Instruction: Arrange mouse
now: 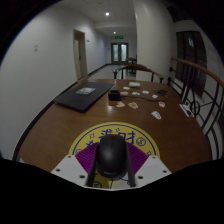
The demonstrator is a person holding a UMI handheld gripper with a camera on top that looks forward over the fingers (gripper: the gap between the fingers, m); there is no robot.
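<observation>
Here, a long brown wooden table (60, 130) fills the middle of the frame, set in a white-walled corridor with doors at the upper centre. A closed dark grey laptop (84, 97) lies at centre left. A round yellow mat with a purple rim and dark lettering (88, 137) sits at lower centre. Small white and pale items (148, 98) are scattered at centre right. The black rounded computer mouse (112, 155) stands on the mat, held between the purple-padded fingers of the gripper (112, 176), which press its sides.
</observation>
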